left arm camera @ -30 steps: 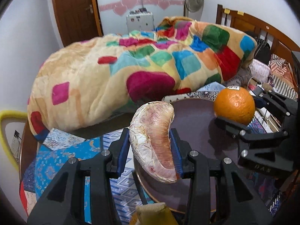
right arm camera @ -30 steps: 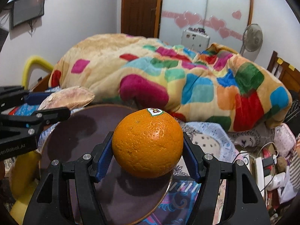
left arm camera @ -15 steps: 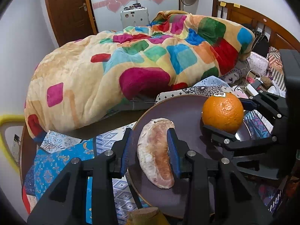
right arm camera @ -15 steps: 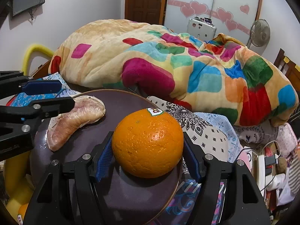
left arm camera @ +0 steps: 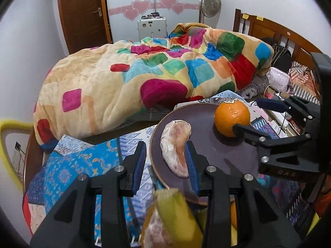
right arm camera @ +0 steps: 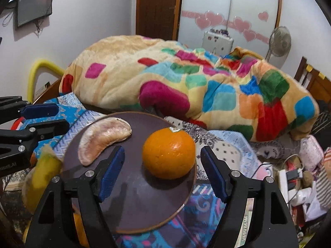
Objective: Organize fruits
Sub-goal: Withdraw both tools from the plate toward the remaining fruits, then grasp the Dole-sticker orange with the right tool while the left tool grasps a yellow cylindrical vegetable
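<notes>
left tongs (left arm camera: 164,155): at 6 o'clock of the left wrist view, jaws a small way apart, nothing gripped. In the right wrist view they sit off the plate's edge at 9 o'clock, with the gap between the blue pads (left arm camera: 137,165) bare.
right tongs (right arm camera: 162,149): jaws wide and opening. The orange is between them, with a gap on both sides and no pad on it.
peel: a yellow piece of peel (left arm camera: 175,212) with pale fruit under it, right below the left tongs at 6 o'clock. It is blurred, so the kind can't be told.
plate (right arm camera: 144,206): round and dark with a brown rim, resting on the patterned cloth, and both fruits are on it.
pomelo slice (right arm camera: 103,138): lies flat on the plate at 10 o'clock, curved and pinkish, well apart from the orange and free of both tongs.
orange (left arm camera: 231,118): sits on the plate at 2 o'clock near the far rim, with a small sticker on top.
cloth (left arm camera: 72,165): blue patterned, under the plate and out to 8 o'clock.
blanket (left arm camera: 124,78): big tan heap with coloured squares, beyond the plate at 12 o'clock.
headboard (left arm camera: 279,33): wooden, at 2 o'clock.
door (left arm camera: 82,10): brown, at 11 o'clock on the far wall.
wardrobe (right arm camera: 227,10): white with pink hearts, at 12 o'clock.
fan (left arm camera: 210,3): at 1 o'clock beside the wardrobe.
</notes>
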